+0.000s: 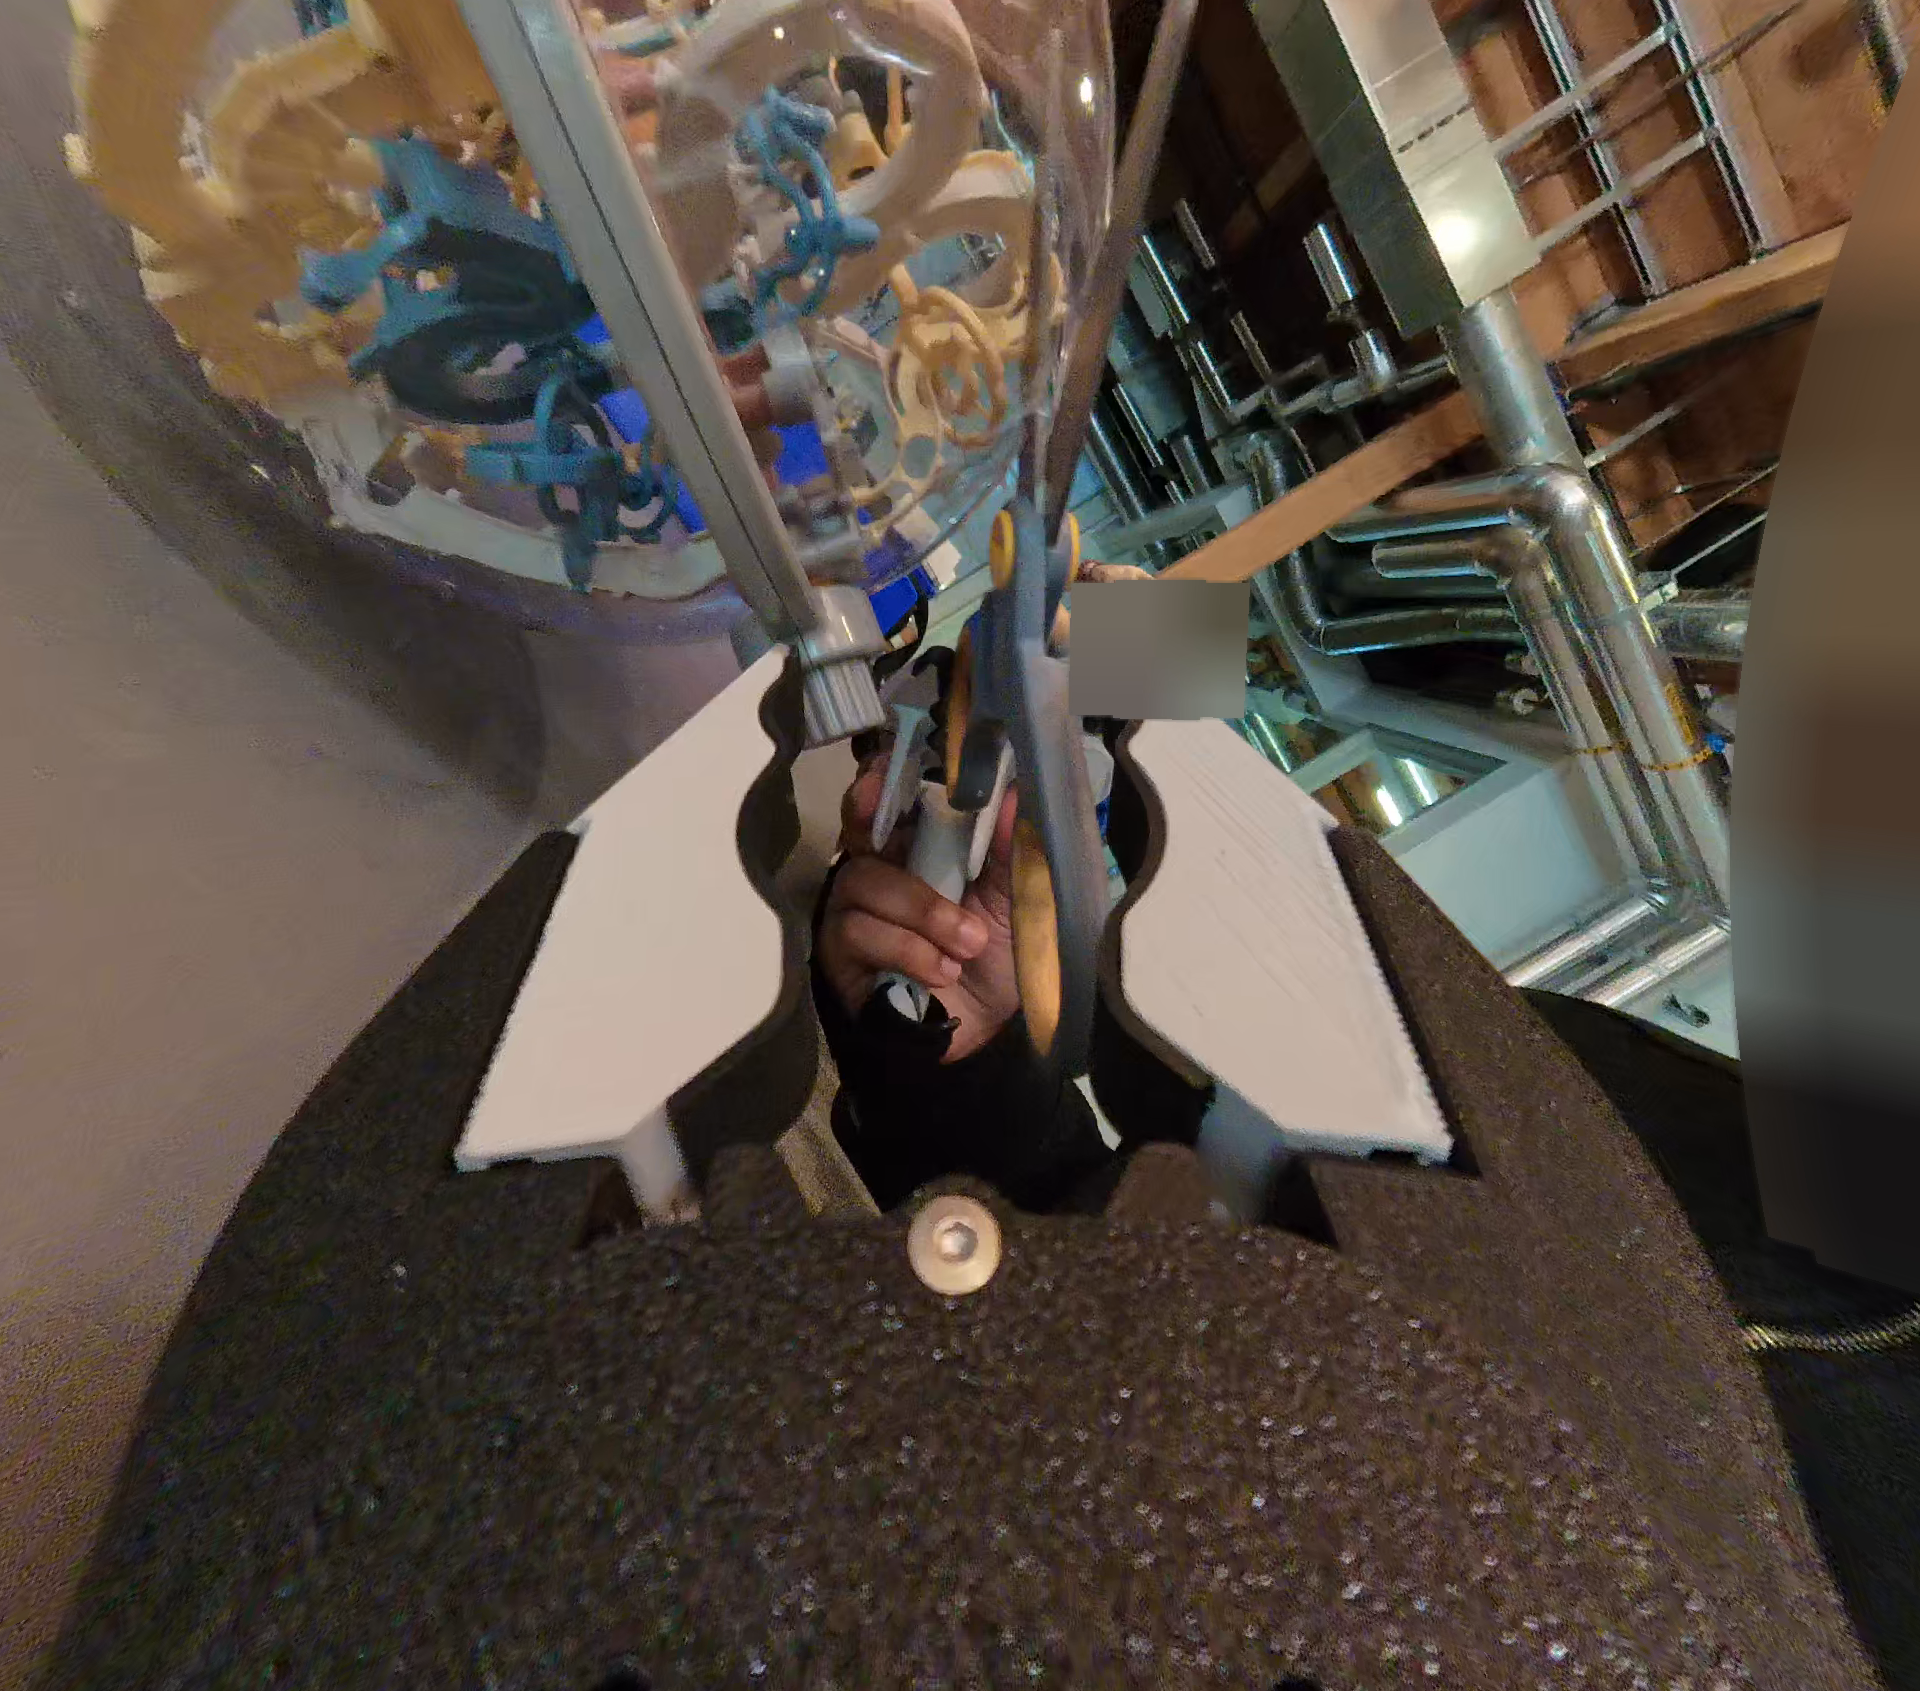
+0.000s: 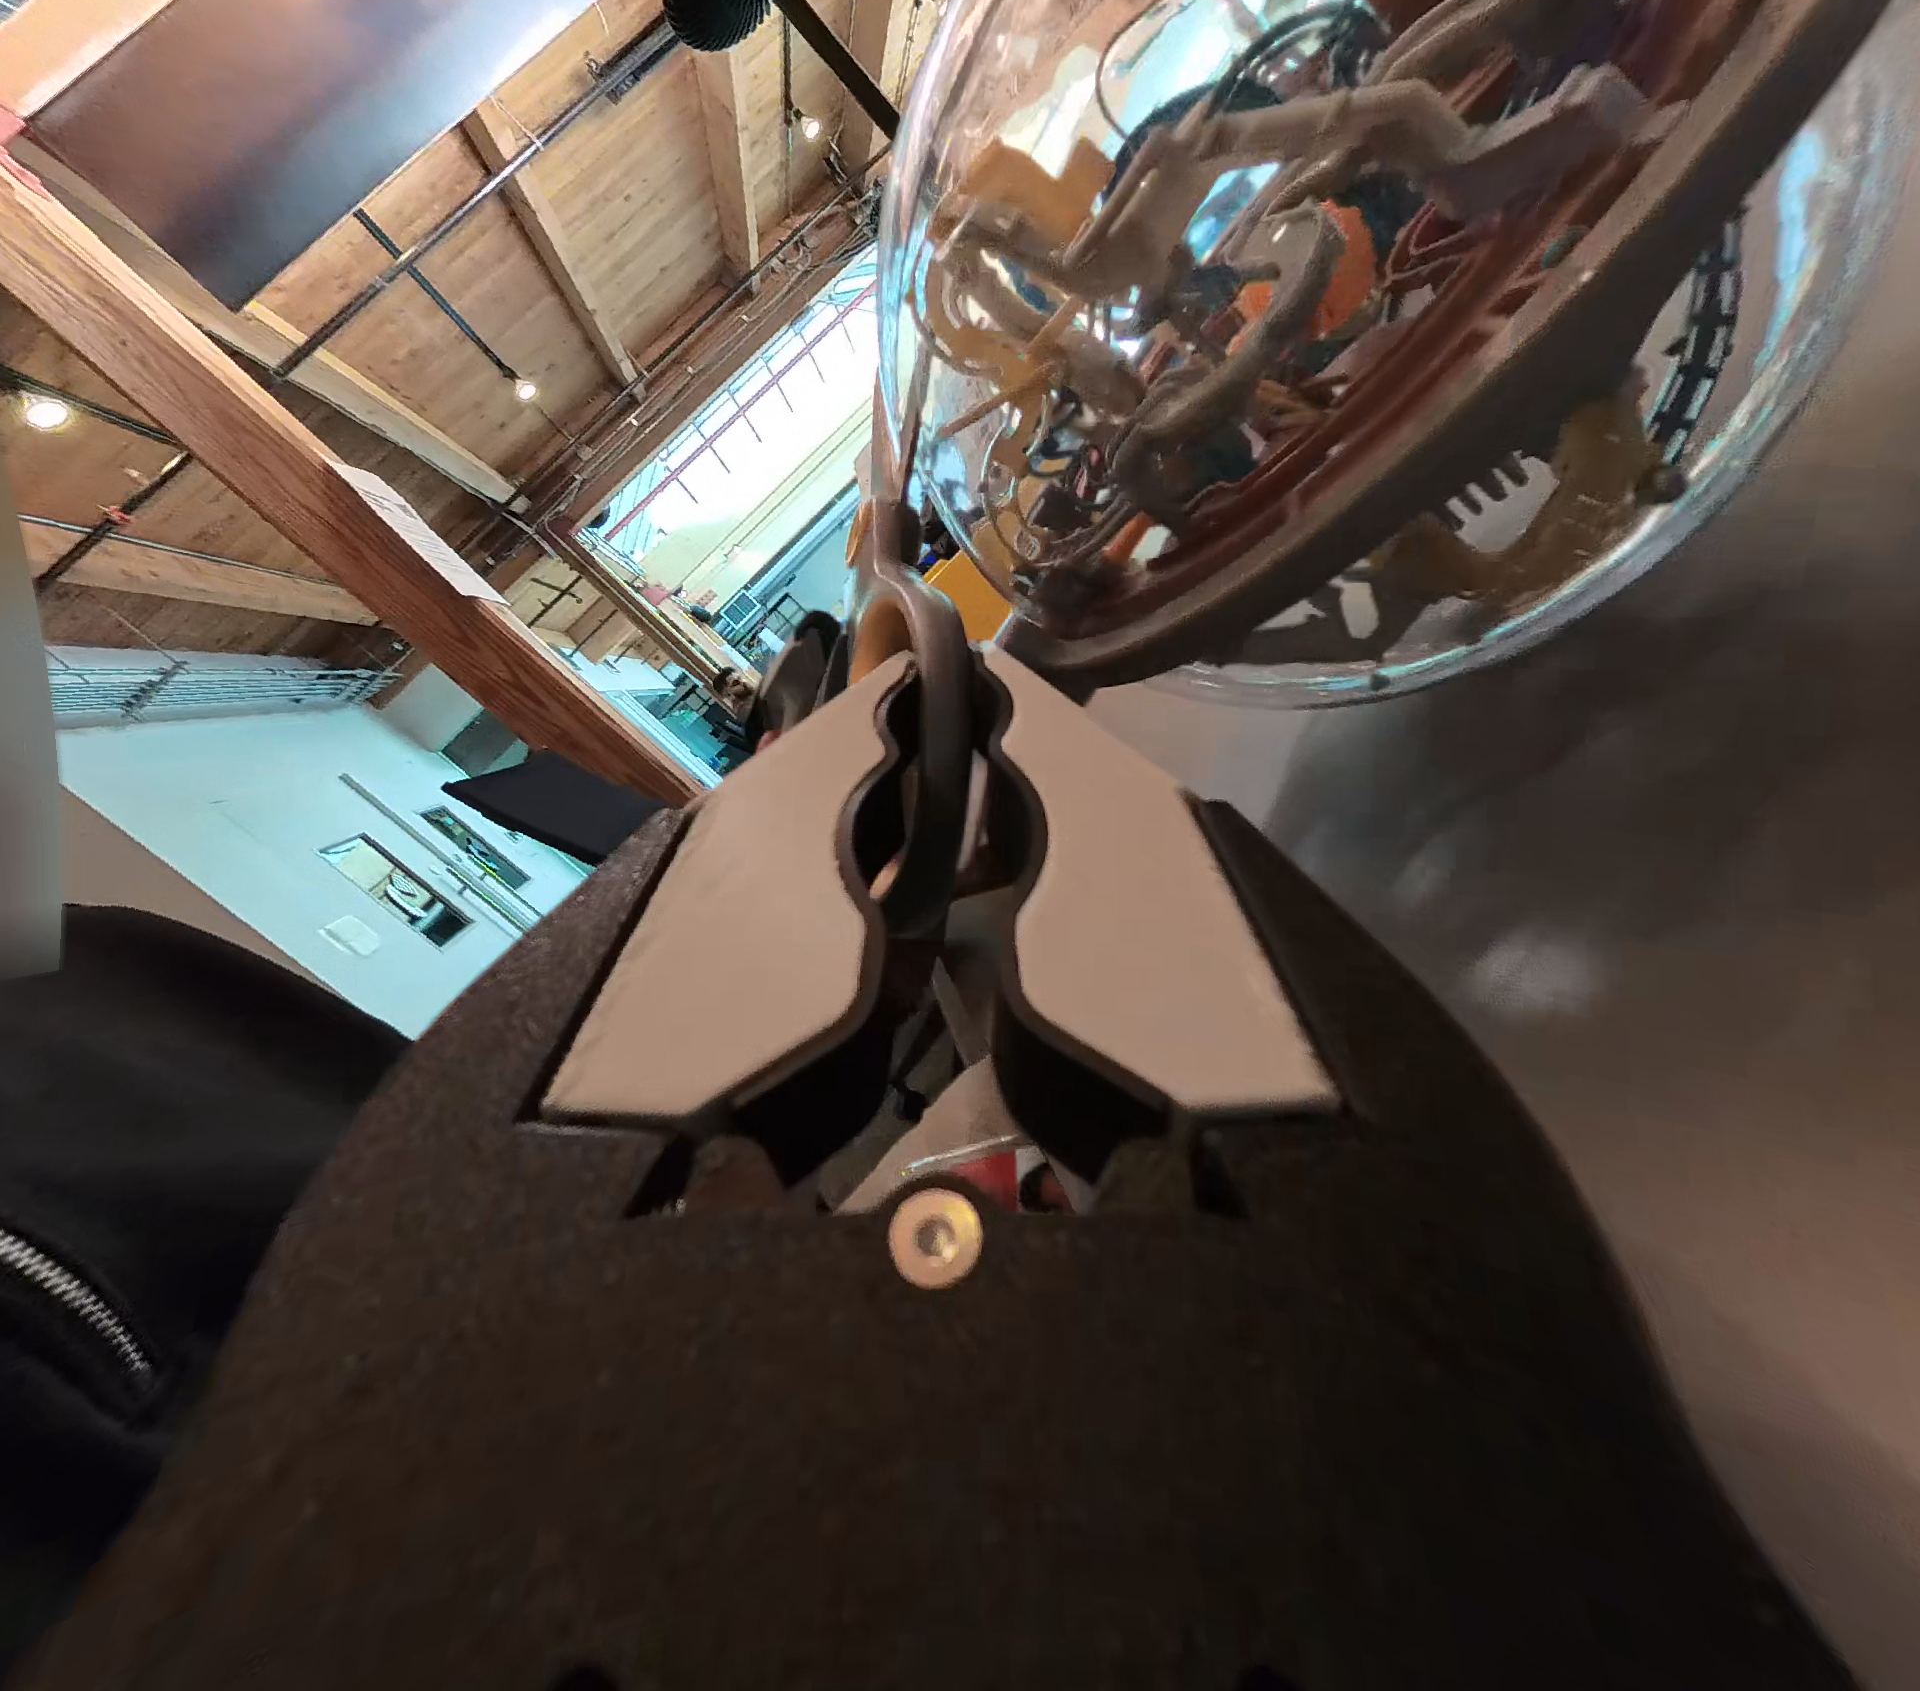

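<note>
Left wrist view: looks along its own fingers, tilted steeply up toward timber ceiling and metal pipes, very close to a clear maze sphere at upper left and scissors dead ahead. Right wrist view: also angled up at wooden beams, sphere close at upper right. Shared by both: sphere, scissors, ceiling.
</note>
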Tool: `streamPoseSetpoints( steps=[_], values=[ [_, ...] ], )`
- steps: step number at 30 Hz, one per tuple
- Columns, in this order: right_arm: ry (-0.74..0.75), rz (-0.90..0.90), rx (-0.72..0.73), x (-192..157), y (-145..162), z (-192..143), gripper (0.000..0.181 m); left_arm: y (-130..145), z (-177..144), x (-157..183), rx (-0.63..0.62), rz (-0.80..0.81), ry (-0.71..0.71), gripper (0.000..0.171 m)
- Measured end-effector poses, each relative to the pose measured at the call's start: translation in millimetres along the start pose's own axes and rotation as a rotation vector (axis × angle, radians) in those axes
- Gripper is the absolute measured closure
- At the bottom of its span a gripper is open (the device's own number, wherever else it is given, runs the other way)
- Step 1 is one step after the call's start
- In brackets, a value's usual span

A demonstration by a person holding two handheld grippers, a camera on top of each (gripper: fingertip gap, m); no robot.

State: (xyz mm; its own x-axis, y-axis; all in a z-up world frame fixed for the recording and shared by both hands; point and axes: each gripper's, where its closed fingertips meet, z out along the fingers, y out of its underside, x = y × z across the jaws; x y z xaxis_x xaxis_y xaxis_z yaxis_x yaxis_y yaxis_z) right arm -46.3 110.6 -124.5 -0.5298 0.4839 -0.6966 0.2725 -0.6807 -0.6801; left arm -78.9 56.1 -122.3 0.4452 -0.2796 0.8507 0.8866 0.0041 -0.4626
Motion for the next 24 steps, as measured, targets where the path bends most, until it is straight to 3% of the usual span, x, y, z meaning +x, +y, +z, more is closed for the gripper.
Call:
streamPoseSetpoints(
  steps=[7, 14, 24],
  values=[
    [-0.075, 0.120, 0.053, -0.7, -6.2, -3.5, 0.176, 9.5, 9.4, -6.2, -0.030, -0.036, -0.008, 0.117],
    [-0.079, 0.135, 0.045, -2.2, -1.3, 1.1, 0.176, 10.6, 11.3, -1.3, -0.029, 0.038, -0.025, 0.117],
    [-0.105, 0.223, 0.079, 0.8, -7.0, -1.7, 0.176, 1.6, -8.7, 0.3, 0.007, 0.099, -0.057, 0.117]
  ],
)
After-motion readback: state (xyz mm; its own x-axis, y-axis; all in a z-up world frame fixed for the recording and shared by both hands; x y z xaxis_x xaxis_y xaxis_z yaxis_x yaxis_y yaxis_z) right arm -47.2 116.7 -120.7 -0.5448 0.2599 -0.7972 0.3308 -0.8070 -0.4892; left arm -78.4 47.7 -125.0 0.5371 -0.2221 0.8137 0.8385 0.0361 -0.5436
